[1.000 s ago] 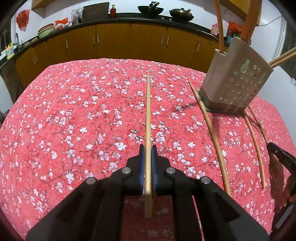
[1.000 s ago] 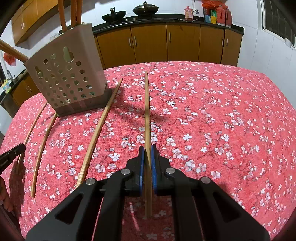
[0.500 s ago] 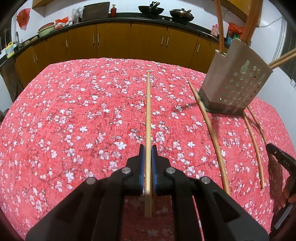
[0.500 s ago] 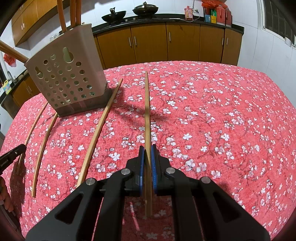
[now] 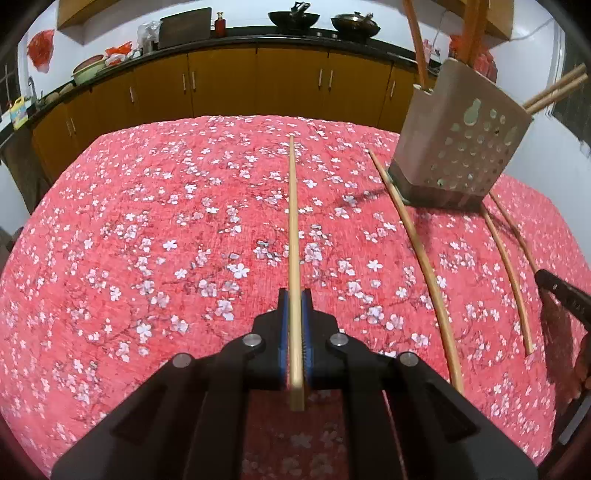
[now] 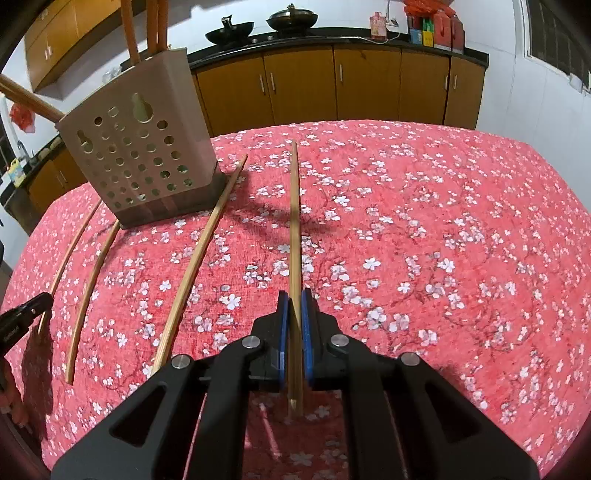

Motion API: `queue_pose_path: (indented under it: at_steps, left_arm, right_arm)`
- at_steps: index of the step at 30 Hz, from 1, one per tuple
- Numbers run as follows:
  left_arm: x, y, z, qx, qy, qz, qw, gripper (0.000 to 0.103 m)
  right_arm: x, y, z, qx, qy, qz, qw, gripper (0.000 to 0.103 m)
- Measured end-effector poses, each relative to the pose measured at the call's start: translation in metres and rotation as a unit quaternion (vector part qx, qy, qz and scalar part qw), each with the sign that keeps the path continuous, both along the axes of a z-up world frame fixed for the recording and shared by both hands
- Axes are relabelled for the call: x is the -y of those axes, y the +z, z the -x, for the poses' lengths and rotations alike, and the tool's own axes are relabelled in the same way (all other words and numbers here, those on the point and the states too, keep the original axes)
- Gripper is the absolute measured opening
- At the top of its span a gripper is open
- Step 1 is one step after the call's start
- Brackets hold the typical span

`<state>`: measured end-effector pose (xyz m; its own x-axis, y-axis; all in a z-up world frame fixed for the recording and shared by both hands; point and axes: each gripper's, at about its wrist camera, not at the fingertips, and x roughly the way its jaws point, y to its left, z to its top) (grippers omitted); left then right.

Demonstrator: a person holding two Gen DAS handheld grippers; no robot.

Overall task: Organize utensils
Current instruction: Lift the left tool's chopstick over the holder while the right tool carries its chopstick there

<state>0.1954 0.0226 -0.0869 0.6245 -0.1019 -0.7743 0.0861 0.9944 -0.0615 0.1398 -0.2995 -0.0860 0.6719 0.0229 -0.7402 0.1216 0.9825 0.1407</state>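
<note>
My left gripper (image 5: 294,299) is shut on a long wooden chopstick (image 5: 293,221) that points forward over the red floral tablecloth (image 5: 147,229). My right gripper (image 6: 294,300) is shut on another chopstick (image 6: 294,214), held the same way. A beige perforated utensil holder (image 5: 458,147) stands at the right in the left wrist view and at the left in the right wrist view (image 6: 140,166), with chopsticks standing in it. Three loose chopsticks lie on the cloth beside the holder (image 5: 424,266) (image 5: 506,273) (image 6: 195,258).
Brown kitchen cabinets (image 5: 221,85) with a black counter run behind the table, with two woks (image 5: 293,16) on top. The other gripper's black tip shows at the right edge of the left wrist view (image 5: 561,295) and the left edge of the right wrist view (image 6: 22,317).
The left gripper with its chopstick has risen a little and the holder looks slightly nearer. The right gripper has barely moved. Both stay shut on their chopsticks.
</note>
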Motion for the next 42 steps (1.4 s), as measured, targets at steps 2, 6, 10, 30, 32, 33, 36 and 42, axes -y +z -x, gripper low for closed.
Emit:
queue_pose_path:
  at_steps: [2,6,10,30,32,33,36,42]
  left_arm:
    - [-0.002,0.005,0.003,-0.001,-0.002,0.004,1.0,0.008]
    - [-0.005,0.028,0.011,0.026,-0.007,0.007,0.9996,0.008]
    - [-0.008,0.056,0.017,0.061,-0.01,0.006,0.9981,0.008]
    - [-0.012,0.158,0.038,0.184,-0.016,0.047,0.9817,0.008]
    - [-0.012,0.163,0.04,0.187,-0.019,0.05,0.9809,0.008]
    - [-0.011,0.166,0.041,0.19,-0.022,0.051,0.9803,0.008]
    - [-0.008,0.176,0.046,0.199,-0.033,0.059,0.9776,0.007]
    - [0.003,0.202,0.057,0.224,-0.065,0.081,0.9691,0.007]
  right_arm:
    - [0.002,0.01,0.006,0.015,-0.001,-0.002,1.0,0.008]
    - [0.007,0.042,0.021,0.06,-0.007,-0.002,0.998,0.008]
    - [0.014,0.067,0.03,0.096,-0.012,0.001,0.995,0.008]
    - [0.018,0.136,0.038,0.196,-0.007,0.007,0.98,0.008]
    - [0.017,0.142,0.041,0.203,-0.004,0.006,0.979,0.008]
    - [0.016,0.148,0.043,0.209,-0.001,0.005,0.978,0.008]
    - [0.015,0.165,0.049,0.227,0.011,-0.012,0.974,0.008]
    - [0.008,0.206,0.063,0.275,0.044,-0.042,0.96,0.008]
